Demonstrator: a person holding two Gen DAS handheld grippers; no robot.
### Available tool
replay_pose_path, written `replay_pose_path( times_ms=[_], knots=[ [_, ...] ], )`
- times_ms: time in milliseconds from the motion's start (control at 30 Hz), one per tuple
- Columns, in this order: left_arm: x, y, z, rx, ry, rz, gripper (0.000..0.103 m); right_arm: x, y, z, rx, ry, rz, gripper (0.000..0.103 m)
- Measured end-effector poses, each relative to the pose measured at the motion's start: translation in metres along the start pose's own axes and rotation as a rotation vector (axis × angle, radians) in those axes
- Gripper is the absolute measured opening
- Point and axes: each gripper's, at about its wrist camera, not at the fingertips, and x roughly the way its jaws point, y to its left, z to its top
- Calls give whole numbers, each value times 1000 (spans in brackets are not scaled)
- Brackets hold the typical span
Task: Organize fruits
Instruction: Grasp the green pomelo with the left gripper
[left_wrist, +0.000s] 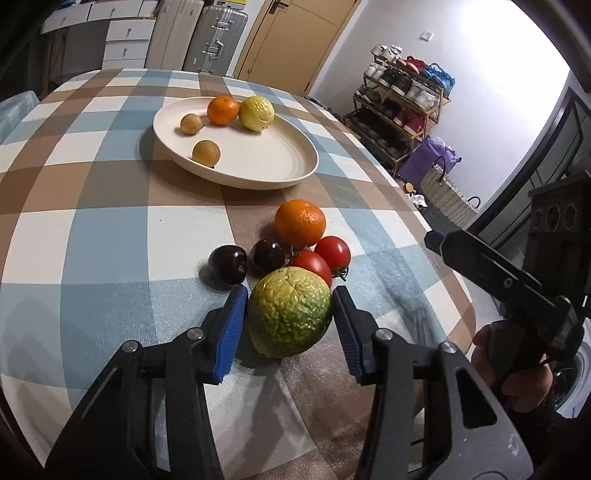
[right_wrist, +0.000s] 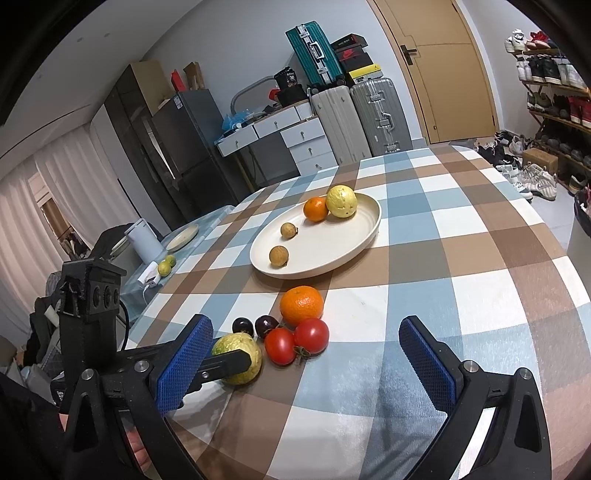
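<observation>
The left gripper (left_wrist: 290, 295) has matte black plastic arms with silver round pivot screws and blue ribbed pads (left_wrist: 229, 332) on its fingers. The right gripper (right_wrist: 306, 332) matches it, its blue pads (right_wrist: 183, 363) showing a diamond-knurled texture. A bare-skinned hand (left_wrist: 509, 369) grips a black handle, with a thin black cable beside it.

Left tongs (right_wrist: 236, 363) finger hides part of green lemon (right_wrist: 242, 350); pad contact w/ lemon unclear.
</observation>
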Motion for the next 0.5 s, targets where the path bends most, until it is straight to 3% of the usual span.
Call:
replay_pose_path(
  times_ms=[500],
  knots=[
    [-58, 11, 11, 9, -130, -39, 44, 31, -5, 12, 32, 76, 18, 103]
  ],
)
